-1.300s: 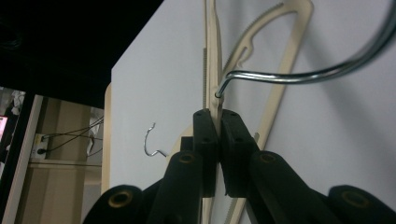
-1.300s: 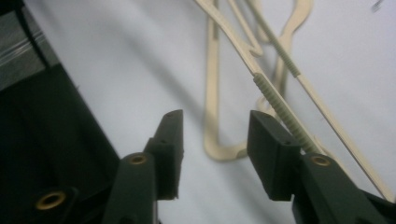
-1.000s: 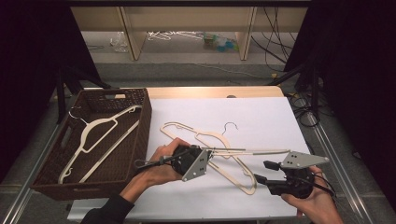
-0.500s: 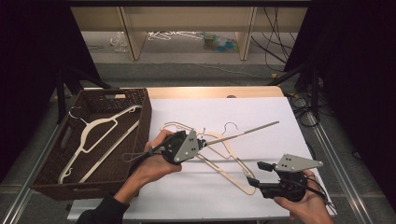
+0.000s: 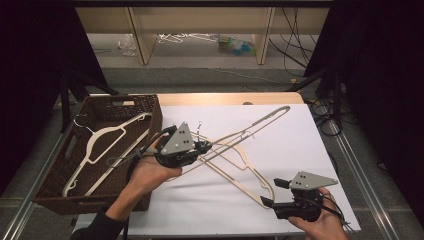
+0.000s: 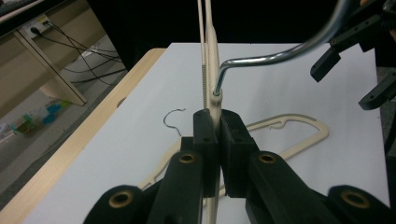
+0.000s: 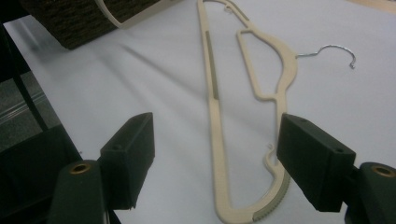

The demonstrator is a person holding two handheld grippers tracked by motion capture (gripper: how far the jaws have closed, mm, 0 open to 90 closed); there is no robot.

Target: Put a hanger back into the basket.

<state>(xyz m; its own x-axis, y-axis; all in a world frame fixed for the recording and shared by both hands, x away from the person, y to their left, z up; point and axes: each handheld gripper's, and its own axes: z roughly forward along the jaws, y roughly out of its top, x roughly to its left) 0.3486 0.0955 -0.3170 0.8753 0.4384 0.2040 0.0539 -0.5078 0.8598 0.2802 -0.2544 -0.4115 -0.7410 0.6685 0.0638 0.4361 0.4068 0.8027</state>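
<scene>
Left claw clamped on a cream plastic clothes hanger with a metal hook, pinching it at the neck just below the hook; pads tight on the plastic in the left gripper view. This hanger is lifted off the white-covered bench, tilted, one long arm running up and away toward the far right.

A second cream plastic hanger lies flat on the white sheet beneath it, its wire hook pointing away from the basket.

Right claw near the bench's front right, jaws apart and just been widening, nothing gripped. Its pads straddle the rounded shoulder end of the flat hanger without touching it.

Dark brown woven basket at the bench's left edge, with a white plastic hanger inside.
</scene>
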